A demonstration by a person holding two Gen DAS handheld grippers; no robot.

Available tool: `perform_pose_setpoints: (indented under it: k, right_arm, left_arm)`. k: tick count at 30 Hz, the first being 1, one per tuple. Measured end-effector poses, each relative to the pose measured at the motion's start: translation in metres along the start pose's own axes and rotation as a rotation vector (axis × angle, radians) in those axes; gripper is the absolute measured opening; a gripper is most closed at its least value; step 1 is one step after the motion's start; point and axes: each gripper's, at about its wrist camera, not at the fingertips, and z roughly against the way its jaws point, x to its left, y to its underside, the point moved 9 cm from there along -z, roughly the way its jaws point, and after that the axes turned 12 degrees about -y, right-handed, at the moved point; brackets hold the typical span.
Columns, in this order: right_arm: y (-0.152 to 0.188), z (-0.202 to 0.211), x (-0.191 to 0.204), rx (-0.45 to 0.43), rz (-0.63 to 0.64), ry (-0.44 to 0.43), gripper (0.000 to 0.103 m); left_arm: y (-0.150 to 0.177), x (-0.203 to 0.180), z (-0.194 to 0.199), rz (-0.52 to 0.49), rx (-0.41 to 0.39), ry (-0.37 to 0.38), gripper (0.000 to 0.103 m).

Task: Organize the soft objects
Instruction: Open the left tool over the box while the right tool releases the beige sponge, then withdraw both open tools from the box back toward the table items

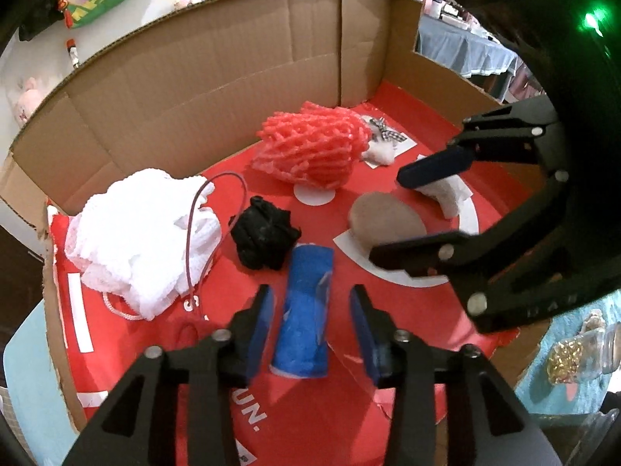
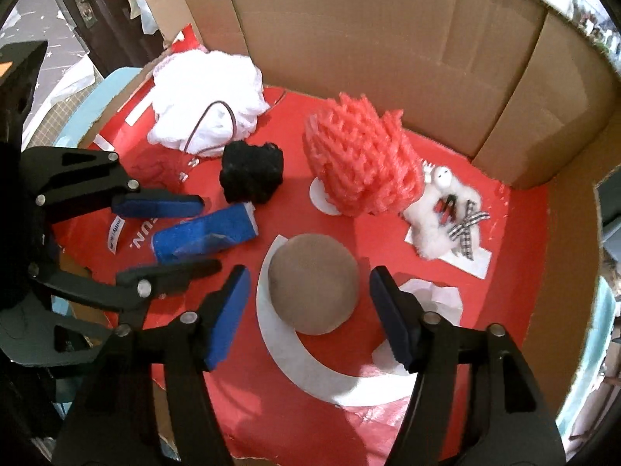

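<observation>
A blue cloth roll [image 1: 306, 310] lies on the red floor of a cardboard box [image 1: 217, 62]. My left gripper [image 1: 312, 330] stands open around the roll, with a gap at each pad; it also shows in the right wrist view [image 2: 209, 235]. A brown round sponge [image 2: 312, 287] rests on a white printed ring. My right gripper [image 2: 310, 310] is open on either side of the sponge without touching it. From the left wrist view the right gripper [image 1: 388, 217] hangs over the sponge [image 1: 384, 219].
Also in the box are a white mesh bundle [image 2: 205, 93] with a dark cord, a black fabric ball [image 2: 250, 174], a pink foam net [image 2: 361, 163], a white fluffy toy [image 2: 438, 209] with a checked bow, and crumpled tissue [image 2: 431, 295]. Cardboard walls close the far side.
</observation>
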Motion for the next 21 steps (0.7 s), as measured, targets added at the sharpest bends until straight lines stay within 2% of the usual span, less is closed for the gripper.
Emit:
perform_pose_setpoints:
  k: [3, 5, 8, 11, 13, 16, 18, 21]
  right_arm:
    - [0.0, 0.008, 0.0, -0.02, -0.015, 0.006, 0.063]
    - [0.0, 0.015, 0.002, -0.031, -0.022, 0.016, 0.063]
    - [0.003, 0.031, 0.007, -0.059, -0.031, 0.02, 0.063]
    - [0.008, 0.054, 0.017, -0.102, -0.036, 0.029, 0.063]
    - [0.01, 0.072, 0.026, -0.14, -0.033, 0.037, 0.068]
    - [0.018, 0.103, 0.043, -0.202, -0.012, 0.068, 0.071]
    - [0.025, 0.128, 0.054, -0.251, -0.01, 0.087, 0.072]
    - [0.037, 0.162, 0.063, -0.323, -0.018, 0.103, 0.078]
  left_arm:
    - [0.001, 0.002, 0.01, 0.017, -0.009, -0.008, 0.051]
    - [0.0, 0.004, 0.019, 0.029, -0.028, -0.018, 0.059]
    - [-0.002, 0.008, 0.042, 0.066, -0.077, -0.031, 0.071]
    - [-0.002, 0.011, 0.074, 0.11, -0.13, -0.022, 0.077]
    - [-0.003, 0.012, 0.098, 0.142, -0.182, -0.032, 0.083]
    - [-0.003, 0.011, 0.138, 0.181, -0.274, -0.048, 0.096]
    - [0.0, 0.008, 0.161, 0.202, -0.322, -0.055, 0.098]
    - [0.007, 0.005, 0.194, 0.23, -0.392, -0.074, 0.101]
